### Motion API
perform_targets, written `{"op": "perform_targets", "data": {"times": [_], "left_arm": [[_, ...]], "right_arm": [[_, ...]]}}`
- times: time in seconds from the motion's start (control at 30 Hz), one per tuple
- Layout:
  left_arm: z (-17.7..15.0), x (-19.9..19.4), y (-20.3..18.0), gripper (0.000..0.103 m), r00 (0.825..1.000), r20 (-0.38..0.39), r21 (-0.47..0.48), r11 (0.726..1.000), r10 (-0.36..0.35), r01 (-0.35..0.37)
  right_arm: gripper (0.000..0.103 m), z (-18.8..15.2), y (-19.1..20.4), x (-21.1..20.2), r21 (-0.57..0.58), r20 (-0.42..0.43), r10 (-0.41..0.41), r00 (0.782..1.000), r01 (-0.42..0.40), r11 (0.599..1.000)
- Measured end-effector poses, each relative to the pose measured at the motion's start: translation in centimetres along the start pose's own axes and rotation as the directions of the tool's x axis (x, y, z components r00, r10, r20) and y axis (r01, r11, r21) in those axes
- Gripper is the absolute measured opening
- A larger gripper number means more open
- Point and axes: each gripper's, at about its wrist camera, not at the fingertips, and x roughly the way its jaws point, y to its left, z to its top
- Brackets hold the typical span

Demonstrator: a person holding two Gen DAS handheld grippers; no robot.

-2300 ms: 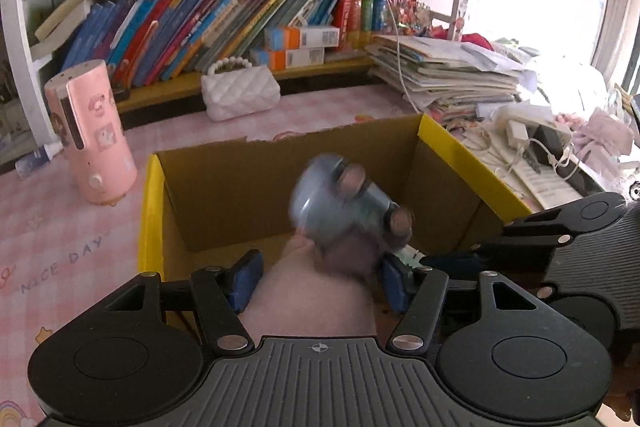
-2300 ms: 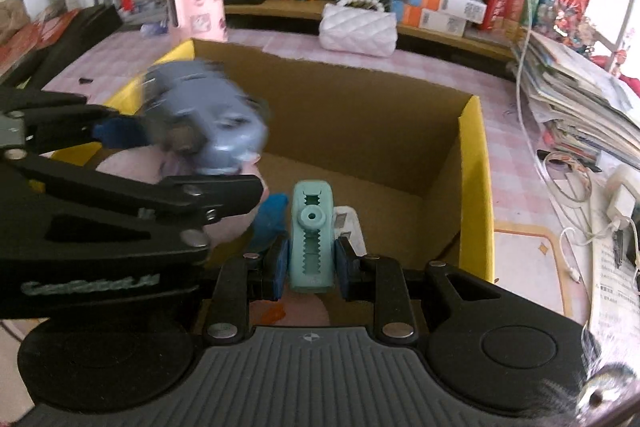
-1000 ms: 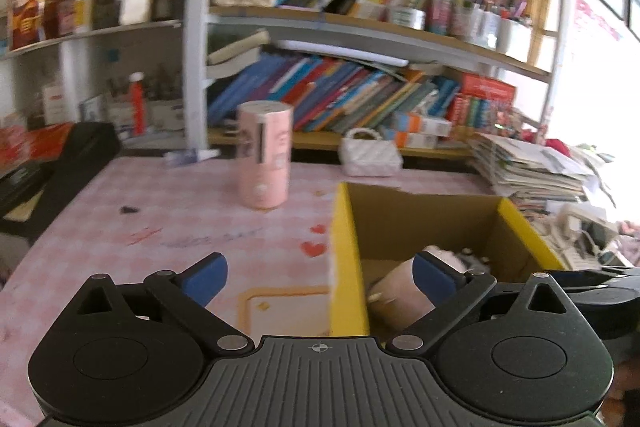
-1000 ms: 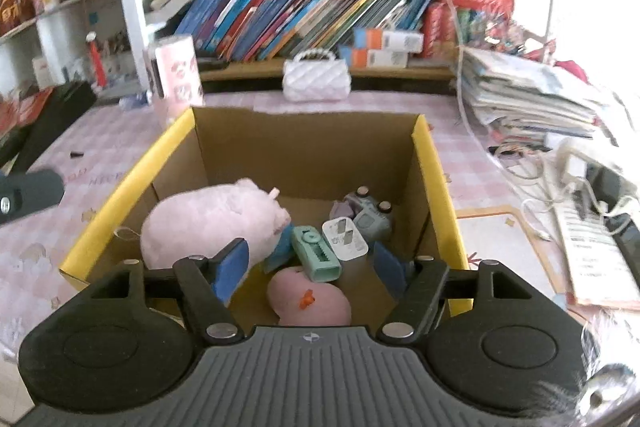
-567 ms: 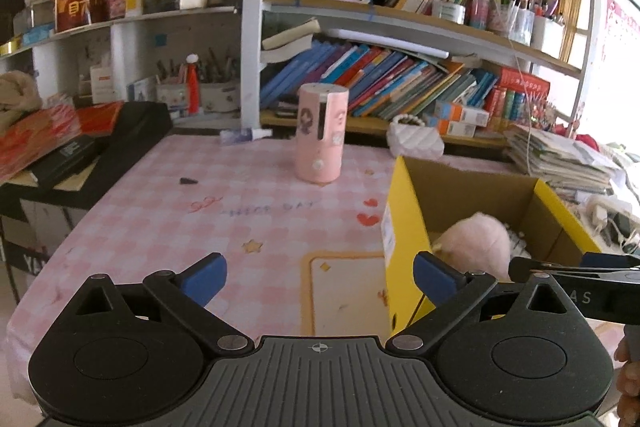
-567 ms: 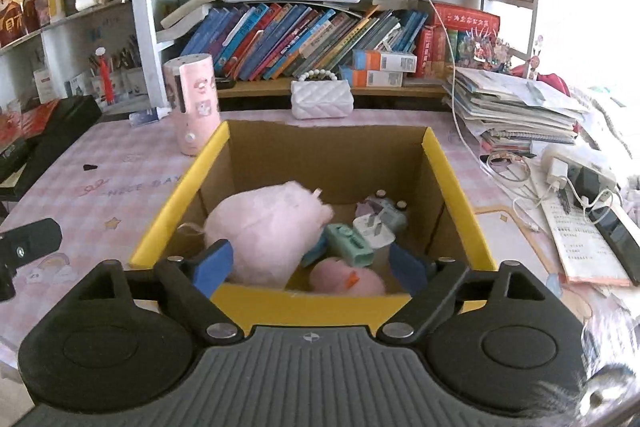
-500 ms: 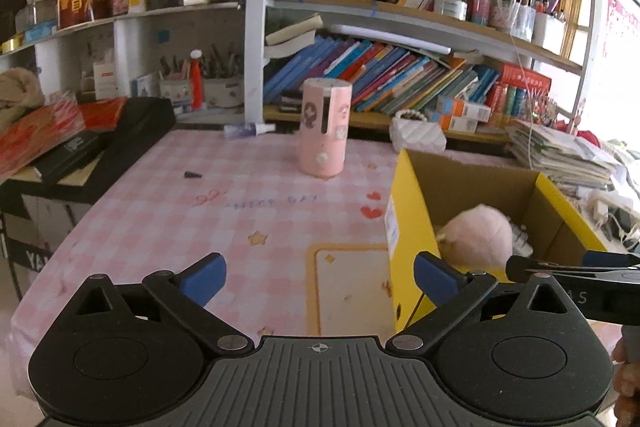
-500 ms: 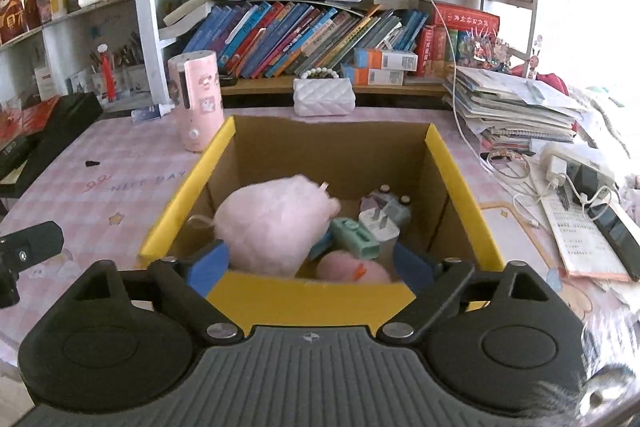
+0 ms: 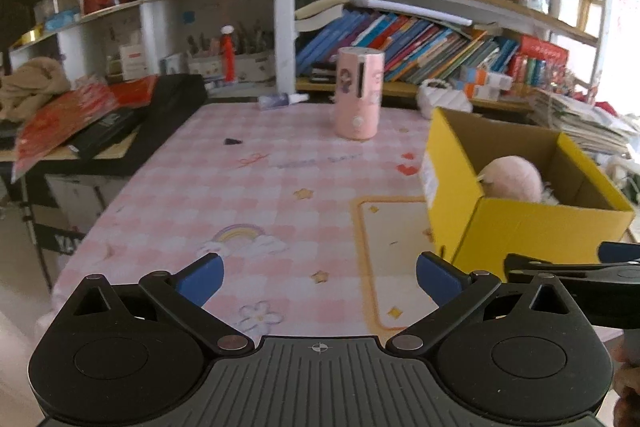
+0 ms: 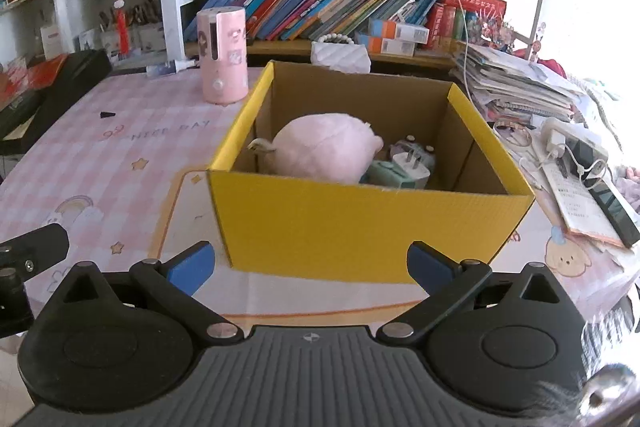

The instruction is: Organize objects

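Both our grippers hang empty near the filled yellow box point(image 10: 368, 223).
We see our left gripper point(image 9: 318, 277) spread wide over the bare pink checked tablecloth point(image 9: 248, 203), and our right gripper point(image 10: 308, 267), its jaws having just opened further, spread wide with nothing between them. Inside the box lie a pink plush toy point(image 10: 324, 147), a white plug point(image 10: 412, 163) and a teal clip point(image 10: 384, 175).
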Motion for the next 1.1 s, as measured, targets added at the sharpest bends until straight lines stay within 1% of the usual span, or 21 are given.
{"op": "perform_targets", "data": {"times": [0.13, 0.23, 0.33, 0.43, 0.6, 0.73, 1.1], "left_arm": [[-0.8, -0.4, 0.8, 0.103, 1.000, -0.015, -0.015, 1.000, 0.027, -0.028], [-1.4, -0.8, 1.2, 0.103, 0.999, -0.016, -0.016, 0.999, 0.039, -0.039], [-1.6, -1.0, 1.6, 0.103, 0.999, -0.016, -0.023, 0.999, 0.049, -0.050], [-1.7, -1.1, 1.8, 0.103, 0.998, -0.021, -0.027, 0.998, 0.059, -0.060], [-2.0, -1.1, 1.5, 0.103, 0.997, -0.019, -0.014, 0.997, 0.070, -0.070], [-2.2, -1.1, 1.2, 0.103, 0.997, -0.032, -0.004, 0.998, 0.067, -0.068], [-2.2, -1.1, 1.0, 0.103, 0.997, -0.045, -0.009, 0.998, 0.066, -0.067]], "right_arm": [[0.103, -0.9, 1.1, -0.8, -0.017, -0.002, 0.007, 1.000, -0.007, 1.000], [0.103, -1.6, 2.1, -1.3, -0.033, -0.002, 0.022, 1.000, -0.022, 0.999], [0.103, -2.2, 2.8, -1.6, -0.044, -0.004, 0.019, 1.000, -0.019, 0.999], [0.103, -2.5, 3.0, -1.8, -0.040, -0.002, 0.025, 1.000, -0.025, 0.999], [0.103, -2.9, 3.0, -1.9, -0.031, -0.012, 0.012, 1.000, -0.012, 0.999], [0.103, -3.3, 2.8, -1.9, -0.018, -0.030, -0.005, 1.000, 0.005, 1.000], [0.103, -3.6, 2.5, -2.1, -0.003, -0.034, -0.039, 0.999, 0.039, 0.999]]}}
